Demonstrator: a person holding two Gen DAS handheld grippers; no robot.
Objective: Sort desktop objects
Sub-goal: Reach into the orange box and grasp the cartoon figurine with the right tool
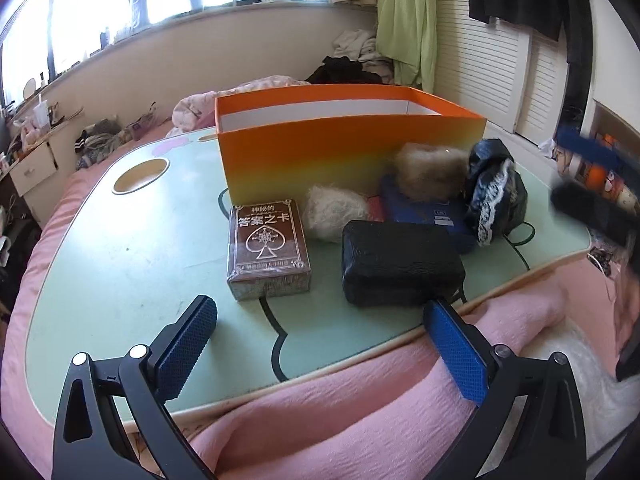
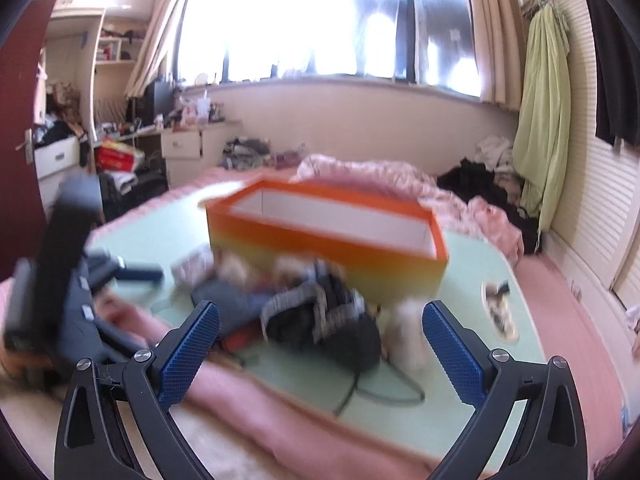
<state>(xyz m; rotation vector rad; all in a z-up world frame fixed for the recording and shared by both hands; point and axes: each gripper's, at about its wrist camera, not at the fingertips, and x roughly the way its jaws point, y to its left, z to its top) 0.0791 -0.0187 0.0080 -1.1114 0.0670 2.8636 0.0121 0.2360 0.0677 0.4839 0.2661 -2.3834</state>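
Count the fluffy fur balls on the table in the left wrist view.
2. A white ball lies right of the card box; a tan ball sits on the blue item against the orange box. Others may be hidden behind the black bag.

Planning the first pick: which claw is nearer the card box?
Left. The left claw, open, sits just short of the card box; the right claw, also open, hangs over the black bag further off.

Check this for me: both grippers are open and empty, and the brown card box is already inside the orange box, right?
Not quite. The left wrist view shows the brown card box lying on the green table, in front of the orange box, not inside it. The rest holds: the left gripper and right gripper have their jaws apart, holding nothing.
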